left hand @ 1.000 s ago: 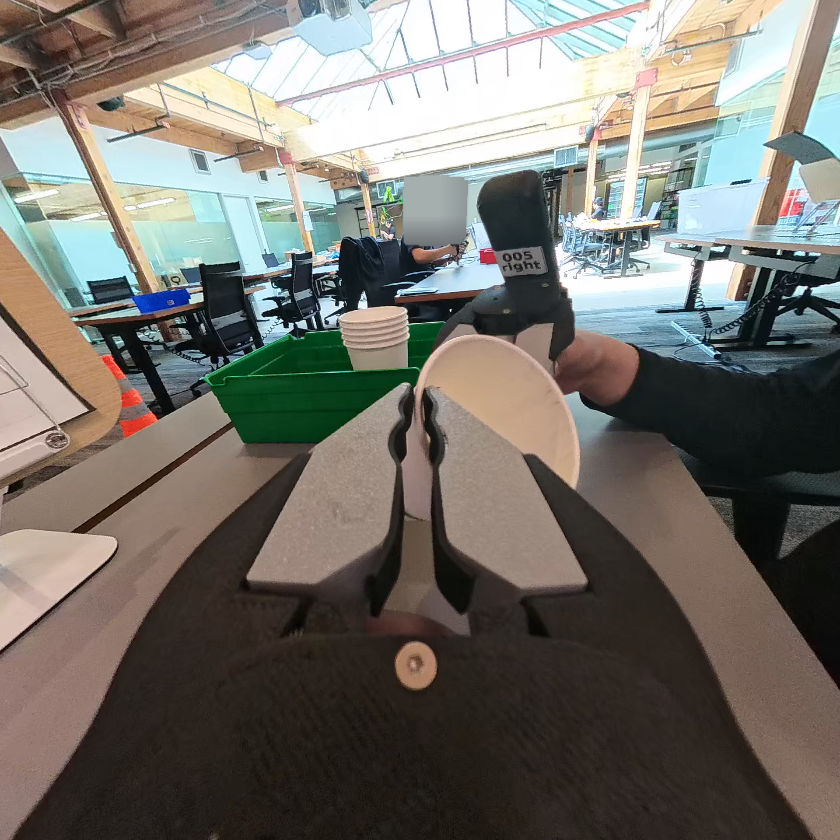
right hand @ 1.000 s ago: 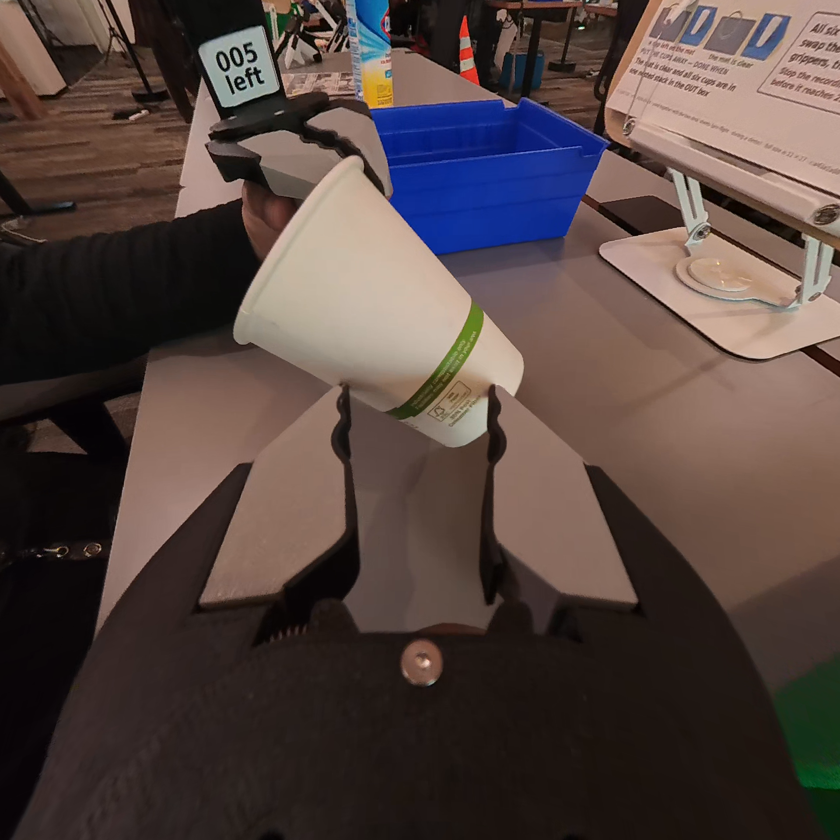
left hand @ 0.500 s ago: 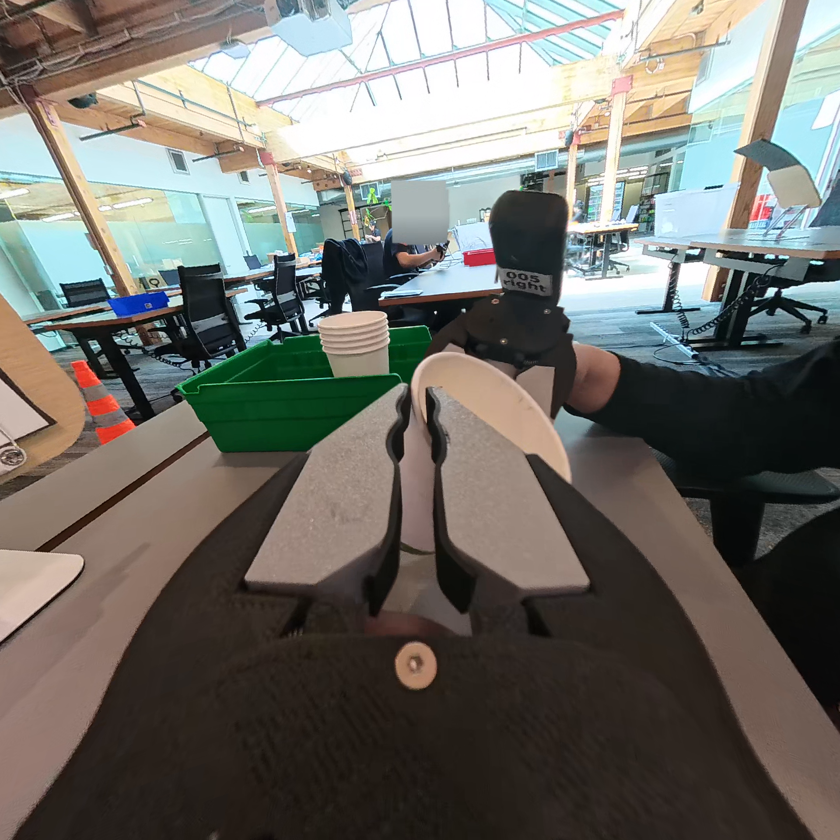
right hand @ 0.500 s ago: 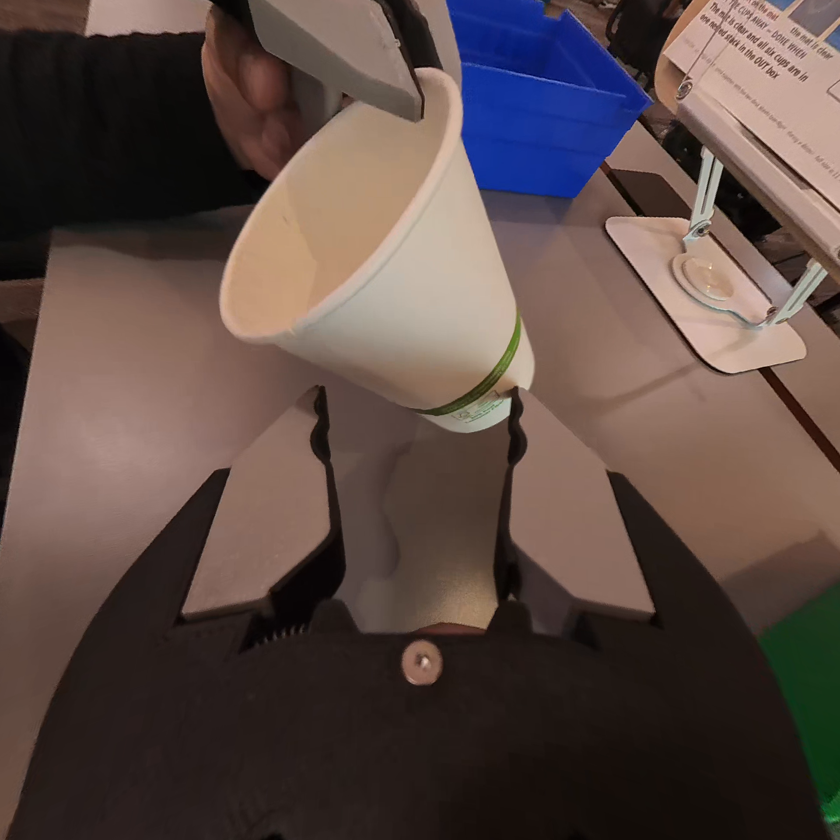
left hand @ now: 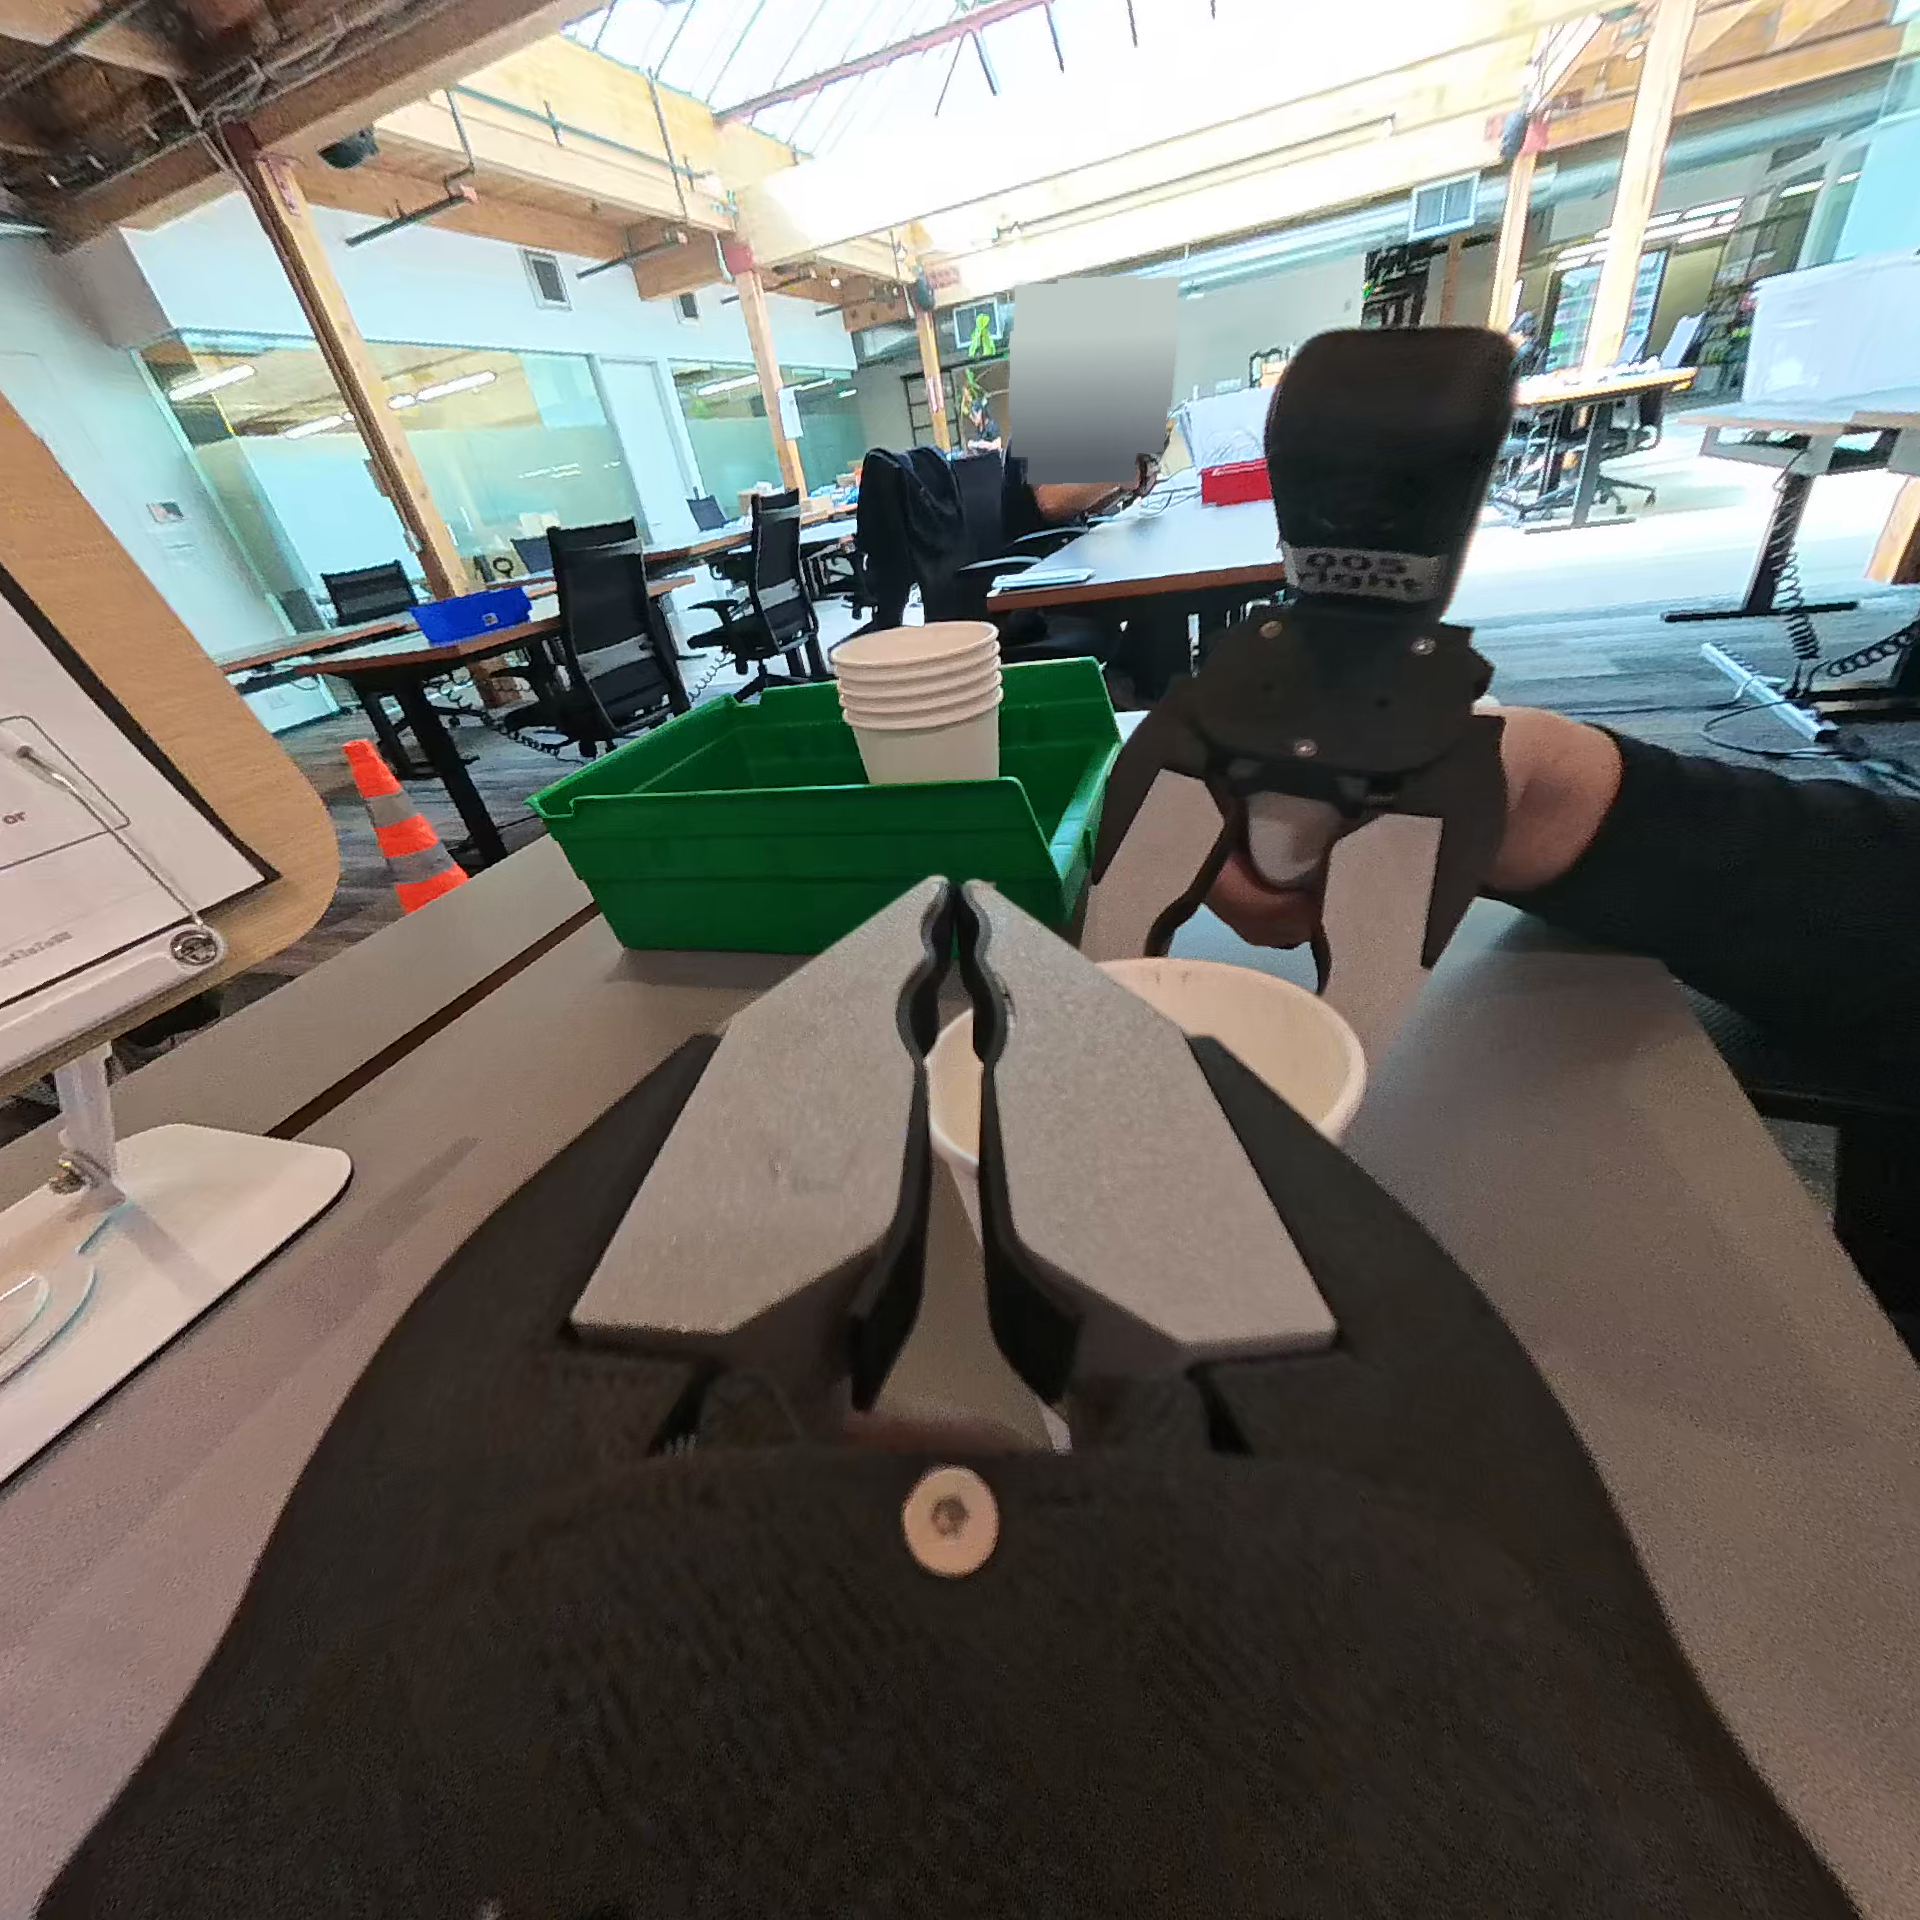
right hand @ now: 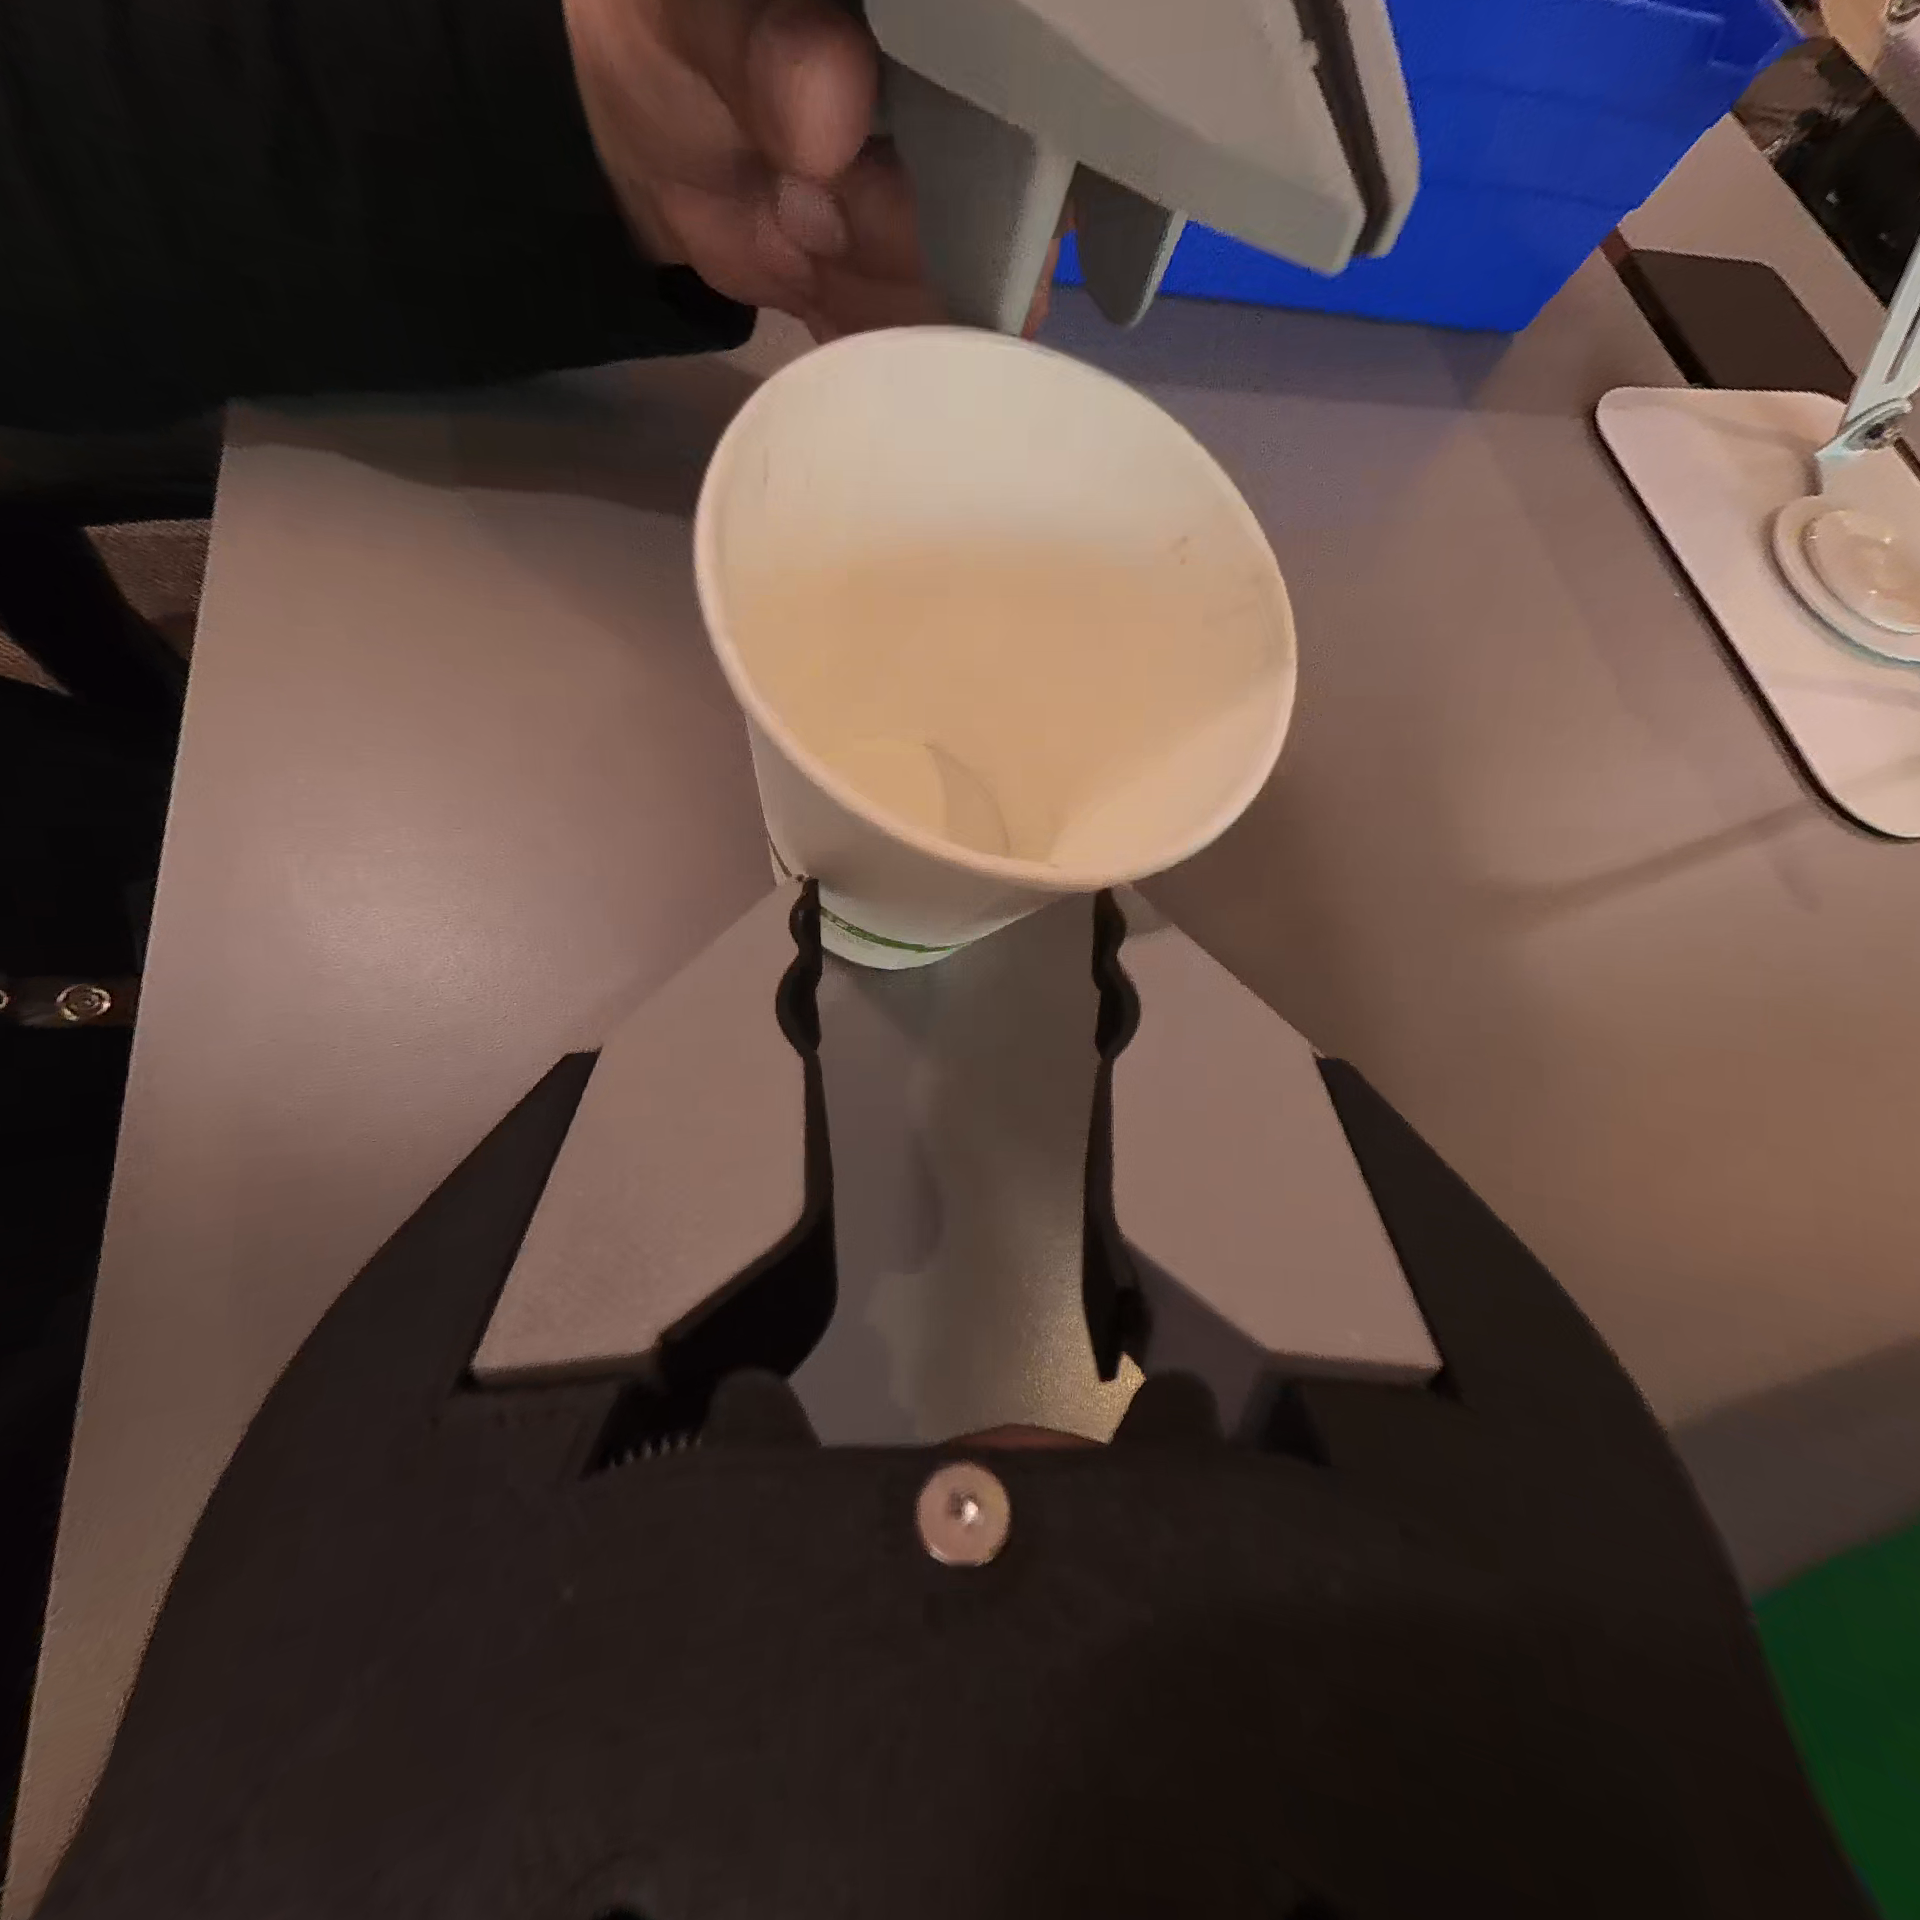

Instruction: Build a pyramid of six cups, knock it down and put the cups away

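Note:
A white paper cup [left hand: 1247,1049] with a green band near its base is mouth up between my two grippers; it also shows in the right wrist view [right hand: 987,623]. My left gripper [left hand: 957,909] is shut on the cup's rim at its left side, and its fingers [right hand: 1091,104] show above the far rim. My right gripper [right hand: 951,904] points steeply down with jaws apart around the cup's base. One pad touches the base and a gap shows at the other. It also shows in the left wrist view [left hand: 1242,961]. A stack of several white cups [left hand: 920,707] stands in the green bin [left hand: 810,852].
The grey table [right hand: 468,831] runs under both grippers. A blue bin [right hand: 1507,156] sits at the far end behind the left gripper. A sign stand with a white base [left hand: 156,1226] stands on my left. An orange cone [left hand: 400,821] is on the floor. The gap from one gripper's tips to the other's is roughly 10 centimetres.
The cup has swung from lying sideways to mouth up. The right gripper tipped from level to pointing down and its jaws narrowed around the base. The left gripper kept its pinch on the rim.

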{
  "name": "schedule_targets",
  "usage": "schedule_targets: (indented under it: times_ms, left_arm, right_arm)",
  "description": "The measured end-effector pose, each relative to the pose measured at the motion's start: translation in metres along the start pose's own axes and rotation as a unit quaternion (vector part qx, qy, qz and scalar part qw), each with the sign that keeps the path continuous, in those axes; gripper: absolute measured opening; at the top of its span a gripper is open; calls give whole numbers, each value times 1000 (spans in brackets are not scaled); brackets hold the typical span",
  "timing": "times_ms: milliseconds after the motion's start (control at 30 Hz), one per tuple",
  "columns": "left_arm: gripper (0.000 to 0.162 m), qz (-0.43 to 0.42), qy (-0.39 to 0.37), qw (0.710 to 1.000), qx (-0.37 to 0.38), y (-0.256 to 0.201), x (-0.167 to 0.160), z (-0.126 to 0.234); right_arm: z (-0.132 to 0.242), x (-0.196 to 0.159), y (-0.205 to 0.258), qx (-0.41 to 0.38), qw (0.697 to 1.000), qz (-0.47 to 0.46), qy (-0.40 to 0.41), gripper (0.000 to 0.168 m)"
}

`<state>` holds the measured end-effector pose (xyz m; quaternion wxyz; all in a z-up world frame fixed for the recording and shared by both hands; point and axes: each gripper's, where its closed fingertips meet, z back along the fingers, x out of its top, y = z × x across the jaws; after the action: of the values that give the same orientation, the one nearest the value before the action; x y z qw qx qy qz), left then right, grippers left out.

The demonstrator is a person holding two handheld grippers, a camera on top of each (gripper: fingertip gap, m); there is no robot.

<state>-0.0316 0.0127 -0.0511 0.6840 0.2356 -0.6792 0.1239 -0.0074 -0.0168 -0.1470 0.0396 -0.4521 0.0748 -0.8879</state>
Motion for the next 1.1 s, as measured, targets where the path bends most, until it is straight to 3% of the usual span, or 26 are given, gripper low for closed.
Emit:
schedule_targets:
  times_ms: [500,700,800,933,967,1033,1100]
  left_arm:
    - [0,-19,15,999,24,8,-6,1]
    - [0,11,45,995,93,38,-18,4]
    - [0,28,78,987,137,58,-33,7]
    - [0,51,106,979,165,71,-48,11]
    - [0,56,108,978,168,73,-49,11]
    - [0,60,111,977,171,74,-51,12]
    - [0,60,115,976,173,75,-53,12]
  right_arm:
    - [23,5,-14,-9,999,-10,-37,53]
    - [62,42,-20,-14,986,-19,-164,58]
    - [73,67,-3,12,972,3,-236,60]
    - [45,58,12,-4,983,63,-171,60]
    - [37,52,12,-17,986,75,-147,55]
    - [25,40,13,-23,990,97,-100,21]
    - [24,38,16,-21,989,114,-92,6]
